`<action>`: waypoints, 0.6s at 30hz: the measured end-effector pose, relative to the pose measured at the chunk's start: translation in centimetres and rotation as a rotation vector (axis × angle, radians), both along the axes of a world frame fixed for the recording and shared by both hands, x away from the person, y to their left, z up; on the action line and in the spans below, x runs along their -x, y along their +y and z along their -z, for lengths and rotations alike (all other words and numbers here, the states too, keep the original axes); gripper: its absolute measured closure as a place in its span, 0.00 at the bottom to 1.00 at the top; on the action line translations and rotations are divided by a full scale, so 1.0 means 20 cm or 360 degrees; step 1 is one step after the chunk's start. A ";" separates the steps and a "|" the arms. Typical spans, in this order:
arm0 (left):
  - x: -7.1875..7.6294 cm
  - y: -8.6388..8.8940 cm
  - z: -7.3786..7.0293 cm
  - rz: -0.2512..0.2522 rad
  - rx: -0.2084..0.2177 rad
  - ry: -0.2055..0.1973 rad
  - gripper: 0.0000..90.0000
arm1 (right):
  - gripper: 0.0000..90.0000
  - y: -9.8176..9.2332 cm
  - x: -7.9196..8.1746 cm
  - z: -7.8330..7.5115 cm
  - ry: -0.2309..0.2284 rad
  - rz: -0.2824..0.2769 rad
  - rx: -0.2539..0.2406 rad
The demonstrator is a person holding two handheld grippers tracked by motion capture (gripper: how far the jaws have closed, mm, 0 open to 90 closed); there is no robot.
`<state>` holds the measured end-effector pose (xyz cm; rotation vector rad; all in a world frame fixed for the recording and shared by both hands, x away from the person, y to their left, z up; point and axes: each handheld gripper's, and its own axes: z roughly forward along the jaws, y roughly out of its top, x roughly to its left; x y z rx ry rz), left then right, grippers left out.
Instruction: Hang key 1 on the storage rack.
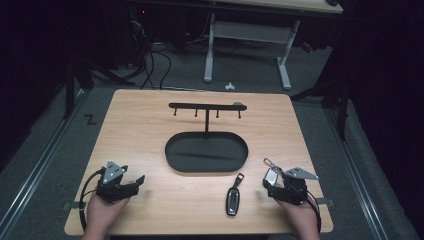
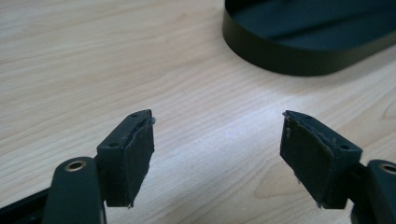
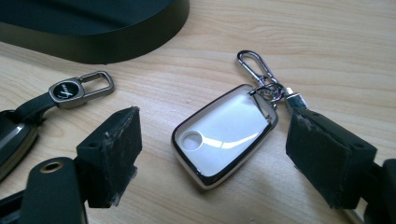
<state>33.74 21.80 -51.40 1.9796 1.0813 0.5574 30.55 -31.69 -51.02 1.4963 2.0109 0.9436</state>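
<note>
The right tool (image 3: 212, 144) is held wide open around the white fob (image 3: 224, 135), gripping nothing; it should be closed squarely across the fob's sides. The left tool (image 2: 217, 158) is also open and empty.

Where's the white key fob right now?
In the high view the white key fob lies at the table's front right, between the open right tongs.

**Rig look**

Left gripper (image 1: 137, 181): black body, grey three-cornered plate on top, black cable looping off its side. Right gripper (image 1: 270, 189): same black build, grey plate, black cable. Jaws black with worn, frayed rubber pads (image 3: 119, 144) and brass-ringed screw holes. Forearms bare, no sleeves.
</note>
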 end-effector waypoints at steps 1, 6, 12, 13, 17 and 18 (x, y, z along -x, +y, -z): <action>0.00 -0.01 0.00 0.0006 -0.0009 0.0001 0.29 | 0.21 0.00 0.00 0.00 -0.0013 0.0000 0.0005; 0.01 0.00 -0.01 -0.0005 0.0020 -0.0034 0.29 | 0.21 -0.01 0.00 0.00 -0.0035 -0.0003 0.0003; -0.01 -0.02 0.00 0.0006 0.0035 -0.0043 0.26 | 0.22 -0.02 0.00 0.00 -0.0013 -0.0021 0.0011; -0.01 -0.02 0.00 0.0011 0.0036 -0.0041 0.25 | 0.22 -0.02 0.00 0.00 -0.0018 -0.0021 0.0012; -0.01 -0.03 0.00 0.0022 0.0039 -0.0038 0.25 | 0.22 -0.01 0.01 -0.01 -0.0023 -0.0017 -0.0012; 0.00 -0.03 0.00 0.0038 0.0030 -0.0033 0.25 | 0.22 0.00 0.01 -0.01 -0.0029 -0.0028 -0.0011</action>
